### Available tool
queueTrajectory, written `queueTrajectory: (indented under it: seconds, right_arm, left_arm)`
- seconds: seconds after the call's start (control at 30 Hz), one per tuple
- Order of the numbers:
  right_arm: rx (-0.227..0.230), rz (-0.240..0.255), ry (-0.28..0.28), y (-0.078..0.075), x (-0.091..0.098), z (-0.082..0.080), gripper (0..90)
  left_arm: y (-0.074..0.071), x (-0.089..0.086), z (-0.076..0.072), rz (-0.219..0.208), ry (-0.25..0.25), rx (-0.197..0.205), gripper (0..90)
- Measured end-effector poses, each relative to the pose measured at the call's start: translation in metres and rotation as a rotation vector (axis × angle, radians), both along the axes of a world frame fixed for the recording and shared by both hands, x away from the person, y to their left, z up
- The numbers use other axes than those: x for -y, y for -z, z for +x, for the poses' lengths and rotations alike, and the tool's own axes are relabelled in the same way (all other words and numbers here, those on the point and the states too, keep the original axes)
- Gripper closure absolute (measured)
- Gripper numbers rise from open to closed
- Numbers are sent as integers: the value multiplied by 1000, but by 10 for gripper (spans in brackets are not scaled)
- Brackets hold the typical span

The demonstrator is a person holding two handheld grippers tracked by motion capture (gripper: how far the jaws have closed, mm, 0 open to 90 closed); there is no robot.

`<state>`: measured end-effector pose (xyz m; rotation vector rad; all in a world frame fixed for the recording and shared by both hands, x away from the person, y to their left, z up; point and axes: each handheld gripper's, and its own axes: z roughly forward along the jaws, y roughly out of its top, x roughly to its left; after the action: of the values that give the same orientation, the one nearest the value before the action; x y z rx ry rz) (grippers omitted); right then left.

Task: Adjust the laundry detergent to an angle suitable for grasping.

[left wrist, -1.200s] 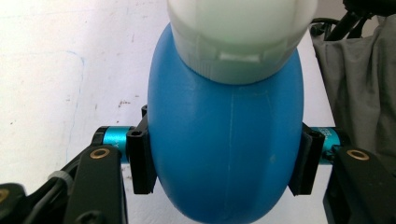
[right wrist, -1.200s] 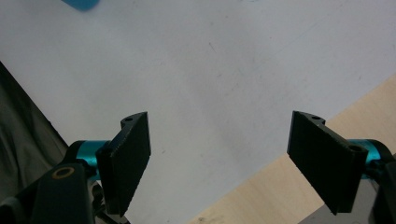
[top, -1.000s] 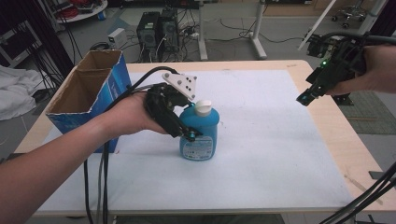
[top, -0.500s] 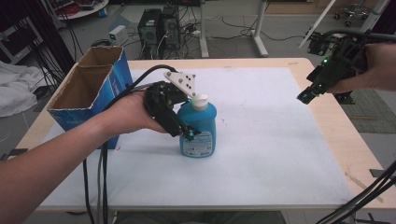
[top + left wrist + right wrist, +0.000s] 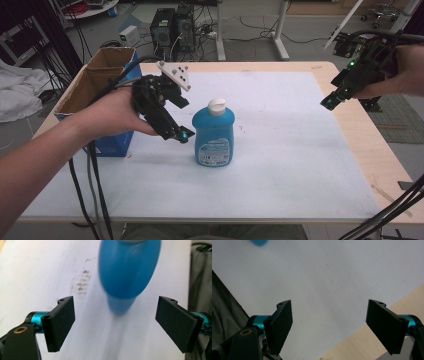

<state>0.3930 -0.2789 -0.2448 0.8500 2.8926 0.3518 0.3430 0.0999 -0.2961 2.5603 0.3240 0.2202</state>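
- the blue bottle (image 5: pixel 214 134) with a white cap (image 5: pixel 217 105) and a pale front label stands upright on the white sheet (image 5: pixel 280 165) that covers the wooden table (image 5: pixel 365 150), a little left of the sheet's middle in the high view.
- the left gripper (image 5: pixel 181 135) sits just beside the bottle's left shoulder, its tips near the blue plastic but off it; its jaws have just been opening and now stand wide apart.
- in the left gripper view the two black pads (image 5: pixel 61 322) are spread far, with bare sheet between them; the bottle (image 5: pixel 128 270), blurred, lies ahead of the pads and not between them.
- the left hand (image 5: pixel 117 112) wraps the gripper's body, a grey three-cornered plate on top, cables trailing down over the table's near edge.
- the right gripper (image 5: pixel 331 101) is held over the table's right edge, well apart from the bottle, pointing down and inward; its jaws are wide with nothing in them.
- in the right gripper view its pads (image 5: pixel 280 325) frame bare sheet and a strip of wood.
- an open cardboard box (image 5: pixel 100 82) with blue sides sits at the table's left edge, behind the left hand.
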Motion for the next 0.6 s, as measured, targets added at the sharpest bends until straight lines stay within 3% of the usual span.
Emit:
queueTrajectory:
  seconds: [0.1,0.27,0.6]
  right_arm:
    - [0,-2,-2,1,0,0,211]
    - [0,-5,-4,0,-1,1,211]
    - [-2,-7,-6,1,-1,2,211]
  left_arm:
    - [-6,-6,2,22,-45,15,161]
    - [-10,-12,5,39,-98,5,161]
    - [-10,-13,7,48,-94,-10,161]
